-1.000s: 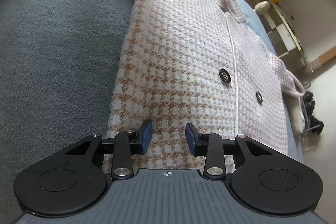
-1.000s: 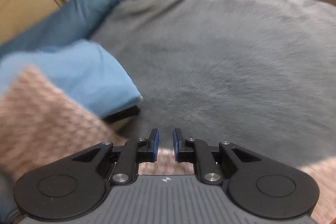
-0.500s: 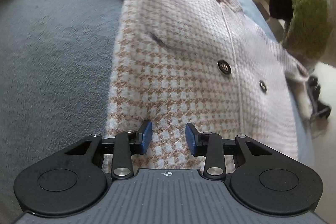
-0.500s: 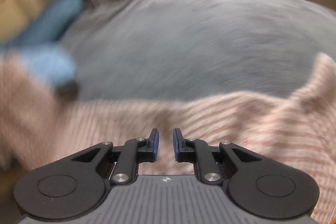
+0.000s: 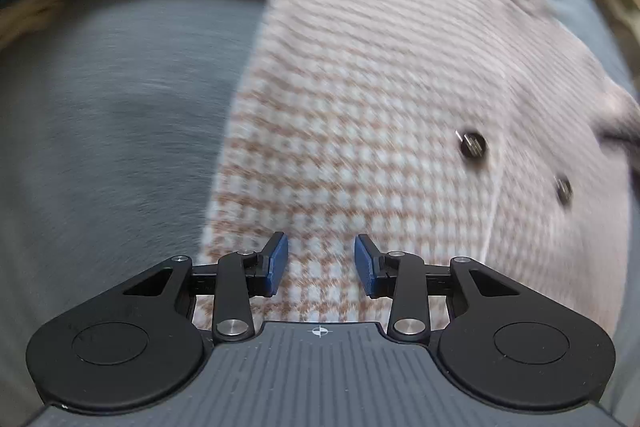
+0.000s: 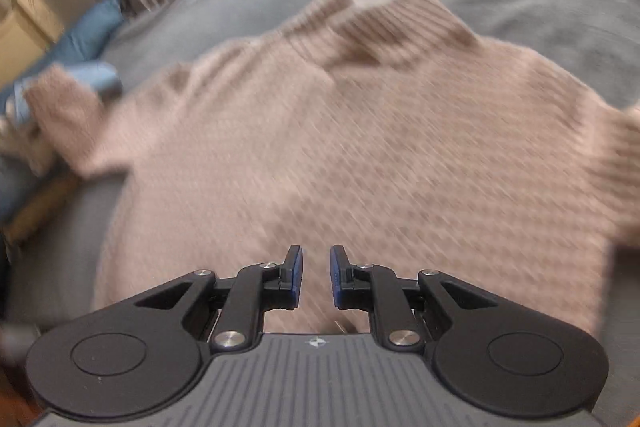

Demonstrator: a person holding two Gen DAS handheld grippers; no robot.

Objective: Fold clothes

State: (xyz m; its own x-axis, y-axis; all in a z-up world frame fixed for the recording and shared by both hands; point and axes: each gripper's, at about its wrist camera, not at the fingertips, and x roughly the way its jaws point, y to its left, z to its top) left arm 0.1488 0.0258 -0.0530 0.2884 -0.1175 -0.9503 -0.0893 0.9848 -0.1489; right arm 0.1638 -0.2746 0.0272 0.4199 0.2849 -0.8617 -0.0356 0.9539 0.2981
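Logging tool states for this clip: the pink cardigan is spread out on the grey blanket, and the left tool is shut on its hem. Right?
Not quite. The left wrist view shows the left tool open, its pads apart over the hem and pinching nothing. The rest holds: the pink cardigan is spread out on the grey blanket.

Left gripper [image 5: 320, 261] gapes wide; right gripper [image 6: 316, 277] holds a narrower gap.

Both wrist views close above the same cardigan [image 5: 380, 115], looking forward.
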